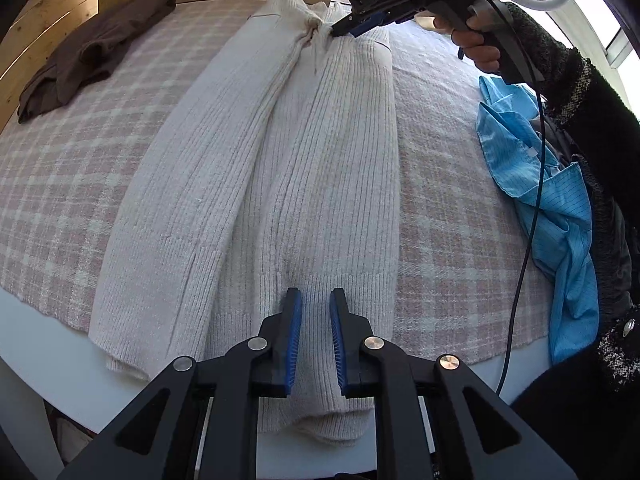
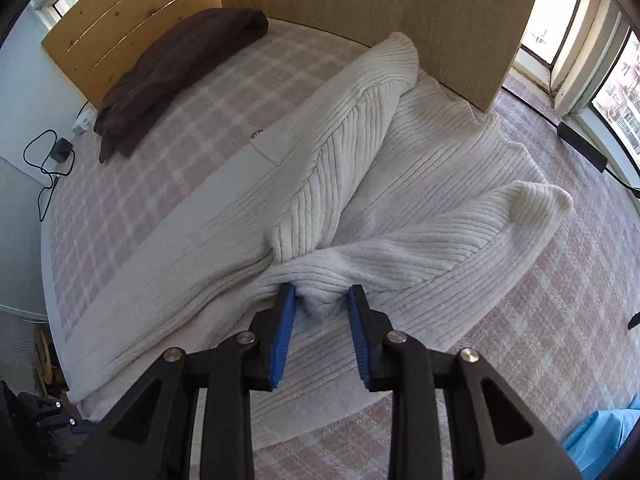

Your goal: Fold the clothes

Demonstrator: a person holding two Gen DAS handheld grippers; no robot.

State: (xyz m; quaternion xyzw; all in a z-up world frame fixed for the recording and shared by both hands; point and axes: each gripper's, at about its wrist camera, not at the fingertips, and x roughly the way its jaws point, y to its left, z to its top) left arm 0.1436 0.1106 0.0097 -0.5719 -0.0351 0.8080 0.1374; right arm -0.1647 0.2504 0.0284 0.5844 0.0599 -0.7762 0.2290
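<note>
A cream ribbed knit sweater (image 1: 280,168) lies lengthwise on the pink plaid cloth (image 1: 80,184), its sides folded in, its hem hanging over the near table edge. My left gripper (image 1: 316,300) is open just above the hem, jaws apart and empty. My right gripper (image 1: 340,30) shows in the left wrist view at the sweater's far end by the collar. In the right wrist view the right gripper (image 2: 320,296) has a bunched fold of the sweater (image 2: 320,184) between its blue pads (image 2: 282,332), with the jaws still fairly wide apart.
A dark brown garment (image 1: 84,56) lies crumpled at the far left of the table. A light blue garment (image 1: 540,184) lies at the right edge beside the person's dark sleeve. A wooden board (image 2: 380,12) stands behind the table. A cable (image 1: 528,240) hangs at the right.
</note>
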